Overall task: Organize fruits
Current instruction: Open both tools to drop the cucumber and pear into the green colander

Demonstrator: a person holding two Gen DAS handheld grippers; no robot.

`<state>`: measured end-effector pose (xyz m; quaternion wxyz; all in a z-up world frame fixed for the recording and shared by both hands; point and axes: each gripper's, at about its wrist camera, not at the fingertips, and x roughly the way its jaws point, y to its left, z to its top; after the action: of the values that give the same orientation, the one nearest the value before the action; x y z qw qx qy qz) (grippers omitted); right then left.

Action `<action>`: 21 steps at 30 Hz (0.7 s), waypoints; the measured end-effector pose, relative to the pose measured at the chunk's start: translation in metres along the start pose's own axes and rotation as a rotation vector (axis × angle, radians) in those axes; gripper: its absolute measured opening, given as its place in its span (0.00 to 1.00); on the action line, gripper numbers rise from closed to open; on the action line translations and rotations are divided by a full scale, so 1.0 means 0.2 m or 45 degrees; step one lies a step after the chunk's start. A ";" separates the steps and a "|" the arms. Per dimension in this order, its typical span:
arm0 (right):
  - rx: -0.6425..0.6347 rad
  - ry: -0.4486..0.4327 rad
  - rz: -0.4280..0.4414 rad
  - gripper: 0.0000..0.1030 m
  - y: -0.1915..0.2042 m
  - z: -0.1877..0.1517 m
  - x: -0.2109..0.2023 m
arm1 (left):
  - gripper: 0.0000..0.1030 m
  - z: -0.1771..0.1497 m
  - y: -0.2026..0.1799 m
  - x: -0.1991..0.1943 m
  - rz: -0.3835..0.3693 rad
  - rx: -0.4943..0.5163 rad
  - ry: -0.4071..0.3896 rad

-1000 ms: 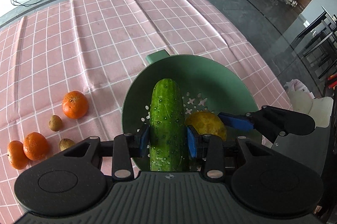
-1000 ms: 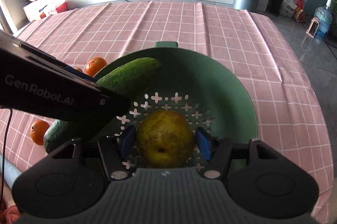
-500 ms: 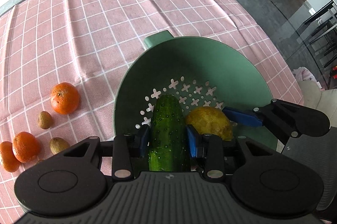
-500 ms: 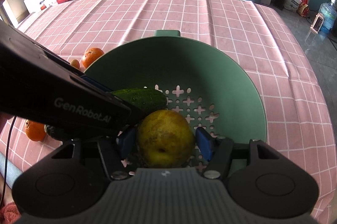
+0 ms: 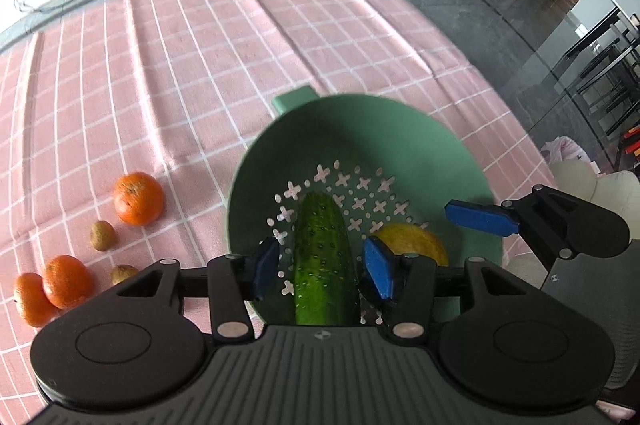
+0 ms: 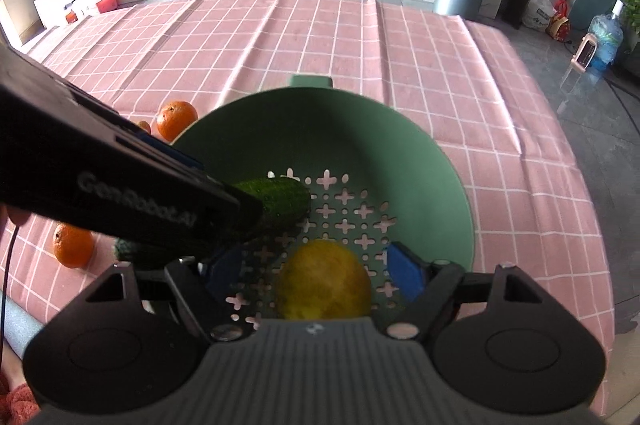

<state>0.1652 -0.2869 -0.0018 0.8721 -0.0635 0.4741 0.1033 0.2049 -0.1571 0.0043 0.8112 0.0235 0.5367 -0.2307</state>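
only the left wrist view shows two small brown fruits point(image 5: 103, 235).

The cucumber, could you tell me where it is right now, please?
The cucumber lies inside the green colander, on its perforated floor, left of the yellow fruit.

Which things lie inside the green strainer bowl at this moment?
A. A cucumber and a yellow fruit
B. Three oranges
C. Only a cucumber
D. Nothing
A: the cucumber and the yellow fruit both rest on the perforated bottom of the green strainer bowl; the oranges lie outside on the cloth.
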 end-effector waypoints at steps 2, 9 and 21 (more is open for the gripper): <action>0.002 -0.026 -0.040 0.76 0.02 -0.01 -0.05 | 0.62 -0.02 -0.01 -0.09 0.005 0.023 -0.059; 0.142 -0.223 -0.052 0.77 0.11 -0.09 -0.28 | 0.63 -0.16 -0.01 -0.39 0.080 0.088 -0.262; 0.344 -0.363 0.160 0.77 0.40 -0.28 -0.40 | 0.63 -0.49 0.22 -0.64 0.227 0.074 -0.373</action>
<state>0.0576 -0.2307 0.0344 0.9229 0.0988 0.3583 0.1009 0.0981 -0.0446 0.0664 0.8970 0.0605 0.4018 -0.1742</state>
